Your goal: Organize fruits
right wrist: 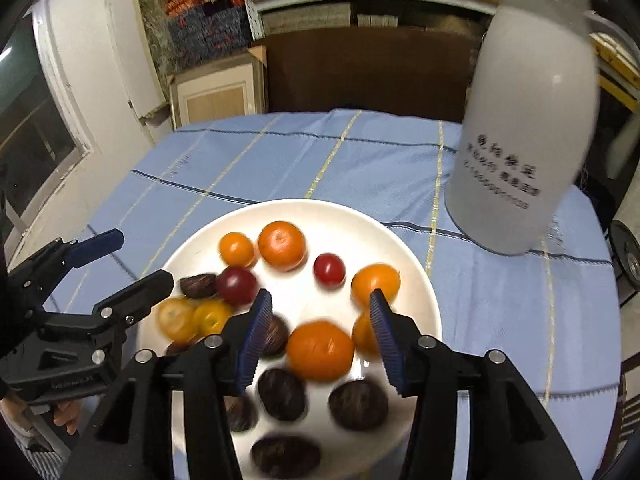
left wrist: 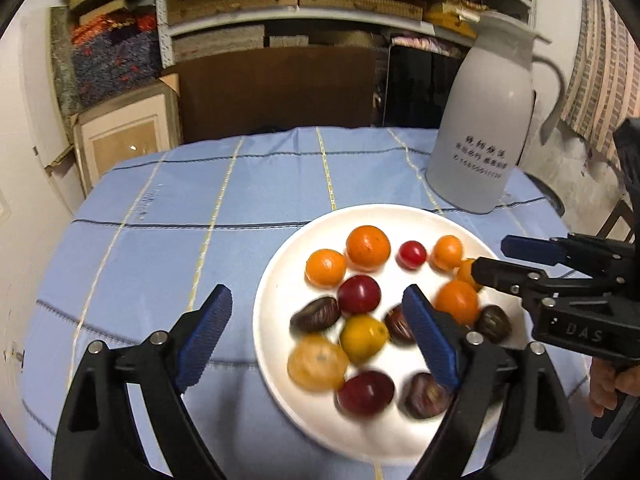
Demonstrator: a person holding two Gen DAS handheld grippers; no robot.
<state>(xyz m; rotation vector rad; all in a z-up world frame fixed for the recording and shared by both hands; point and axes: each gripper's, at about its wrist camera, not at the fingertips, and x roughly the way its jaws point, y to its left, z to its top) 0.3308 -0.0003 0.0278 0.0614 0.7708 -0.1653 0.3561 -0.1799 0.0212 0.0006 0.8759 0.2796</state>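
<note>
Blue checked tablecloth [left wrist: 160,248], on it white jug [left wrist: 486,120] and white plate [right wrist: 404,264] holding oranges [right wrist: 320,350], red fruits, dark ones. Above plate – left gripper [left wrist: 316,324] and right gripper [right wrist: 320,336], both spread wide, gripping nothing.

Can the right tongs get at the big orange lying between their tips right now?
Probably yes: the right tongs are open, straddling the big orange on the plate; nothing covers it, though a smaller orange crowds one side.
</note>
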